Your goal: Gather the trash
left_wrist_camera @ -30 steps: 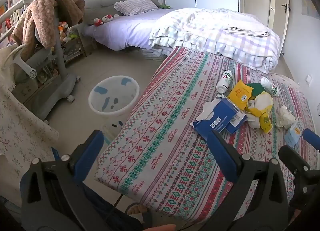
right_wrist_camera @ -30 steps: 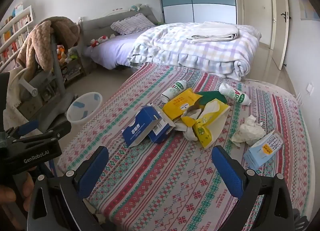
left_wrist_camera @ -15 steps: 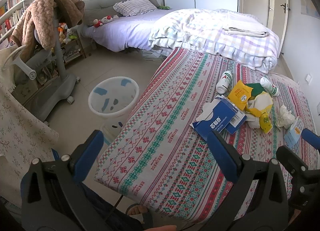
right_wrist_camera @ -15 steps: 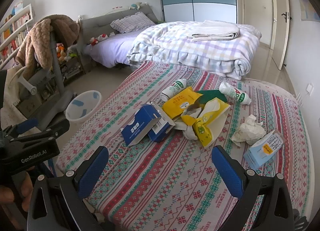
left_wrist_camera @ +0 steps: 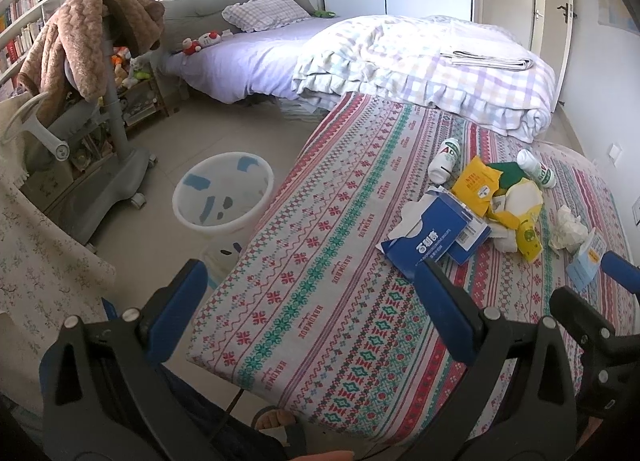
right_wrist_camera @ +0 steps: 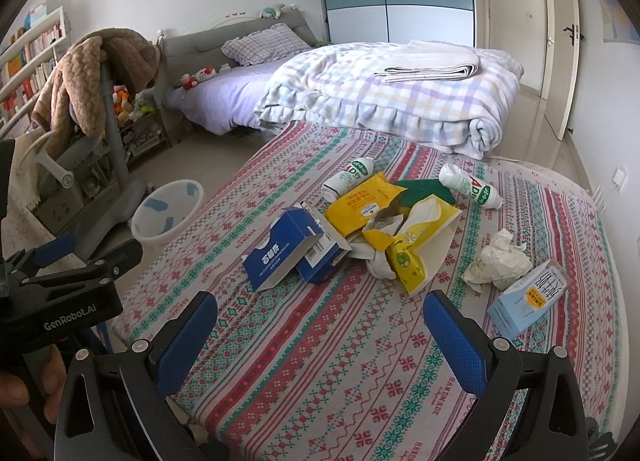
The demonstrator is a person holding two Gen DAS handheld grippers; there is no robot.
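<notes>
Only right view shows milk carton (right_wrist_camera: 528,299) plainly, seemingly

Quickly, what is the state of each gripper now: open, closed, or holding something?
Left gripper: open, holding nothing, above the near edge of the patterned cloth.
Right gripper: open, holding nothing, short of the trash pile.

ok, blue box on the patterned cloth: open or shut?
Open. The blue box lies on its side with an end flap folded out and the white inside showing.
</notes>
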